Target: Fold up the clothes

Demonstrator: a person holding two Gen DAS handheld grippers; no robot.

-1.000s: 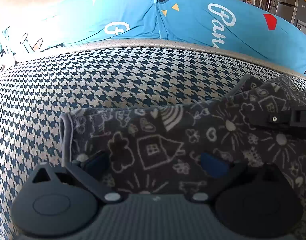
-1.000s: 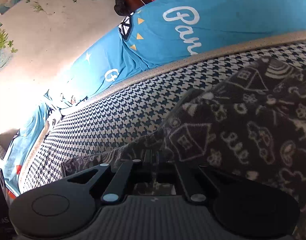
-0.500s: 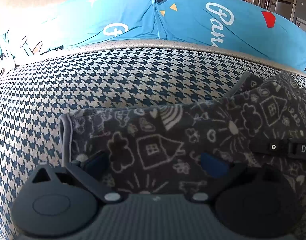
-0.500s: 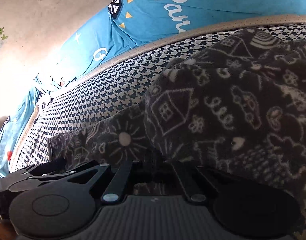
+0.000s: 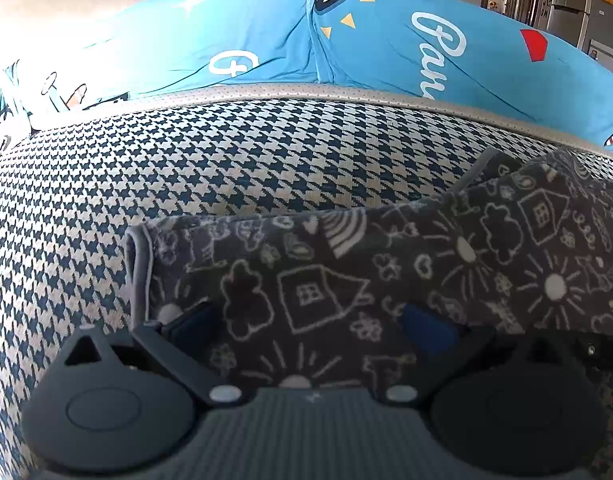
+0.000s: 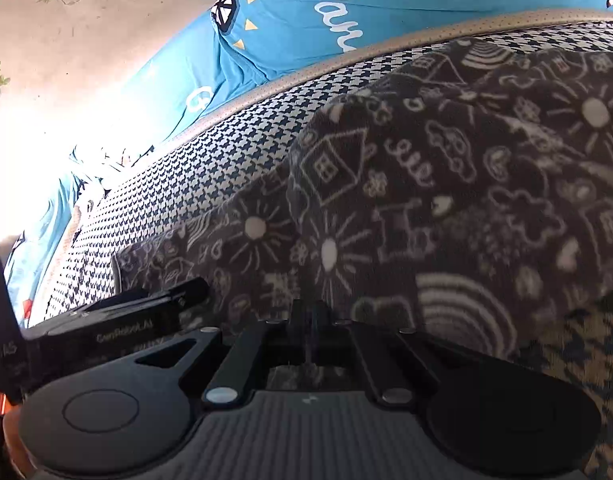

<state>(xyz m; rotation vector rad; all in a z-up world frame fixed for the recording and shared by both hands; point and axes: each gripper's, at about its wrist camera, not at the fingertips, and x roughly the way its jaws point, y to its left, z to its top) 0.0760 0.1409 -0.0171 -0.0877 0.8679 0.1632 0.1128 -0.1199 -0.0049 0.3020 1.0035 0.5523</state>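
dark grey garment (image 5: 386,280) with white doodle print (houses, suns, rainbows), lying on a houndstooth cushion (image 5: 226,168) in navy and cream; the cushion has a pale perforated piping edge (image 5: 266,90) along its far side, and beyond that a blue printed sheet (image 5: 266,32) with white lettering. in the left wrist view the garment's left edge is a grey bound hem (image 5: 140,264), curled upright, with bare houndstooth to its left and a wide bare band between its far edge and the piping. left claw (image 5: 310,324): spread wide, blue pads either side of a printed house, resting over the near part of the garment beside the hem; whether the pads touch the cloth cannot be told. right claw (image 6: 310,320): pressed together, pinching a fold of the garment (image 6: 446,168), which mounds up over a flatter layer. in the right wrist view the left claw (image 6: 146,312) lies near the hem at lower left; bare cushion (image 6: 226,152) runs behind.
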